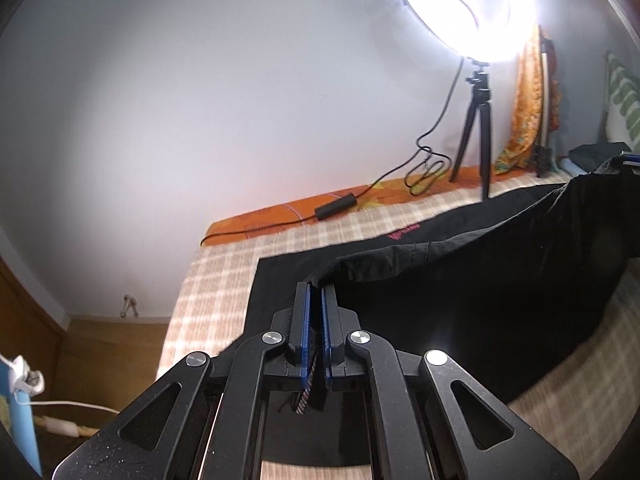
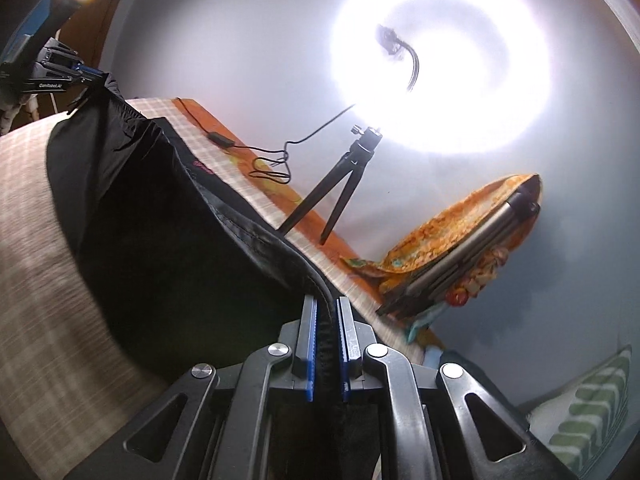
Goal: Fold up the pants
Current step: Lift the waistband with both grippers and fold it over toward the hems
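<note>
The left gripper (image 1: 316,292) and the right gripper (image 2: 327,306) each pinch one end of an edge of the black pants (image 1: 460,280), lifted off the checked bed (image 1: 224,272) while the rest lies flat. Which edge, waistband or hem, is probably too dark to tell. Carry both ends level and taut, then lay the edge square over the flat half.

We see the ring light (image 1: 472,4) blown out white at one o'clock in both views, flaring over the wall (image 1: 200,100). Fisheye bending curves the edges; corners go dark. The checked bed cover (image 2: 36,240) smears with motion blur at nine o'clock.
</note>
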`<state>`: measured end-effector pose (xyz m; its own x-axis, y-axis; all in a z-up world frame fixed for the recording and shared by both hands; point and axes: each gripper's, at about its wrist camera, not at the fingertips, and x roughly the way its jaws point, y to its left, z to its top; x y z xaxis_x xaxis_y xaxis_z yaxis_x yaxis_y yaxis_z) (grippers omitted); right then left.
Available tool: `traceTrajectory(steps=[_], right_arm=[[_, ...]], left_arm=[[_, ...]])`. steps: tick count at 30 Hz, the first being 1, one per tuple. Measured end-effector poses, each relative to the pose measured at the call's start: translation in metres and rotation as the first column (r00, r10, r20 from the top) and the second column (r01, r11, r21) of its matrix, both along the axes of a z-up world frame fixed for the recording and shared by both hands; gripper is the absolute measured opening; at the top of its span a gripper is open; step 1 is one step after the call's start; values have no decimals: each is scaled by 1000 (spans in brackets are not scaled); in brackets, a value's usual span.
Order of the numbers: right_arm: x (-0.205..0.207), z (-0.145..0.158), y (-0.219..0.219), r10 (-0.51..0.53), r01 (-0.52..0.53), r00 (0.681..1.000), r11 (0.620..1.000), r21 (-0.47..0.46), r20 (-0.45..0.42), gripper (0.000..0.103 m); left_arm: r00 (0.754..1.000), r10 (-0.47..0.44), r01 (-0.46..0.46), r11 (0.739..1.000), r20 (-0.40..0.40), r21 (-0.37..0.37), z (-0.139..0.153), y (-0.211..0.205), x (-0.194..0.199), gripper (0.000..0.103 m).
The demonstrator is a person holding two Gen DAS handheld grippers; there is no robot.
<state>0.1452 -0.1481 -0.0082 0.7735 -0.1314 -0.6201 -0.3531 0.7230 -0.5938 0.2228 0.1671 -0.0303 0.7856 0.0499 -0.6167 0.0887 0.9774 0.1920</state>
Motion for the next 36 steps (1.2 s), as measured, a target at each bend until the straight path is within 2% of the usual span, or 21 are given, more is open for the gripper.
traceTrajectory(steps=[11, 21, 25, 27, 29, 36], right_arm=[[92, -52, -1, -16, 3, 996, 989, -146, -88, 7], [153, -106, -3, -54, 23, 987, 979, -201, -149, 7], [164, -122, -7, -68, 34, 982, 981, -193, -176, 6], [166, -129, -10, -74, 38, 980, 981, -190, -185, 6], [169, -134, -12, -83, 47, 978, 982, -185, -190, 7], [177, -138, -18, -114, 85, 973, 985, -149, -202, 7]], left_arm=[[998, 28, -25, 998, -62, 49, -36, -7, 81, 3], [990, 41, -30, 996, -135, 85, -71, -6, 119, 3], [987, 51, -39, 996, -152, 80, -80, -2, 127, 10], [987, 66, -55, 995, -149, 80, -80, 1, 128, 20], [987, 95, -84, 992, -130, 90, -76, 8, 128, 37], [981, 186, -184, 982, -64, 35, -44, 57, 107, 42]])
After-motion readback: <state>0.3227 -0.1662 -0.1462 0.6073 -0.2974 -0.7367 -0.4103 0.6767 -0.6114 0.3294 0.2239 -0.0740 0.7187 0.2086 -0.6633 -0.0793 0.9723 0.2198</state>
